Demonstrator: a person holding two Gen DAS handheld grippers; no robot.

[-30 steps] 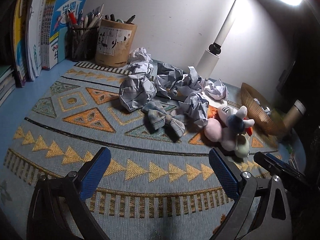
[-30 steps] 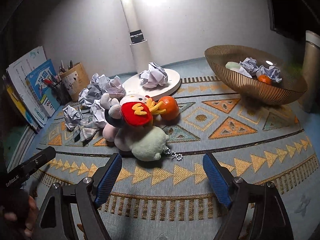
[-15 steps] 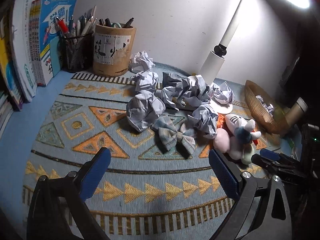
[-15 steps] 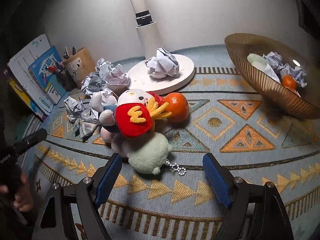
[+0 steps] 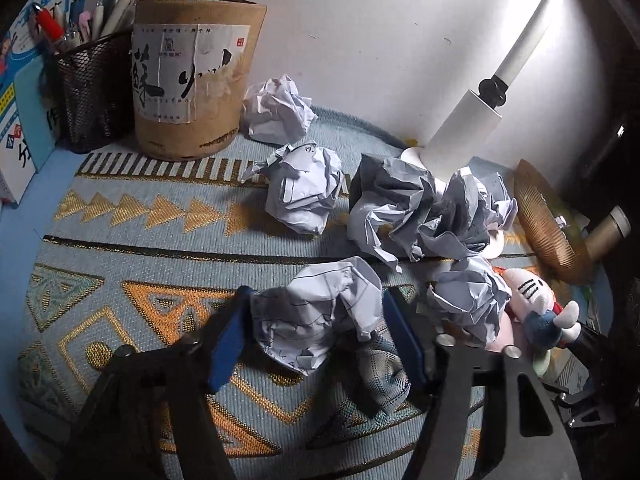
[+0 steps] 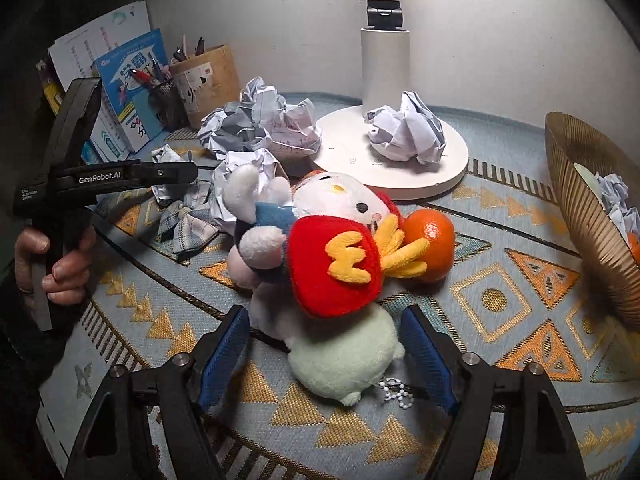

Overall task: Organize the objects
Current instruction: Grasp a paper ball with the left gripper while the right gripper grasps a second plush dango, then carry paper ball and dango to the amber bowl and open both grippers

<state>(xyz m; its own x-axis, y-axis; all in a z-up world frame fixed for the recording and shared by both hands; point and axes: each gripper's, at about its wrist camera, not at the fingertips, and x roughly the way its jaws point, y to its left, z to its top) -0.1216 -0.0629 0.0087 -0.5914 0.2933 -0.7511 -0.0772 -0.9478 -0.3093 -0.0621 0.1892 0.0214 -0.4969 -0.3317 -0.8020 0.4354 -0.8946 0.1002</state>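
My left gripper (image 5: 316, 336) has its blue pads on either side of a crumpled paper ball (image 5: 320, 316) on the patterned mat; the jaws look closed against it. A plaid bow (image 5: 380, 376) lies just under it. Several more paper balls (image 5: 304, 188) lie beyond. My right gripper (image 6: 326, 354) is open, its pads flanking the pale green base of a plush toy (image 6: 328, 264) without touching. An orange (image 6: 430, 250) sits behind the toy. The left gripper's body (image 6: 80, 180) shows in the right wrist view.
A cardboard pen pot (image 5: 192, 76) and mesh pen cup (image 5: 92, 84) stand at the back left, with books (image 6: 128, 92) beside. A white lamp base (image 6: 400, 160) holds a paper ball (image 6: 408, 132). A gold wire bowl (image 6: 592, 220) with paper and an orange stands right.
My left gripper moved forward to the paper ball and its jaws narrowed around it. My right gripper moved in until its open jaws straddle the plush toy.
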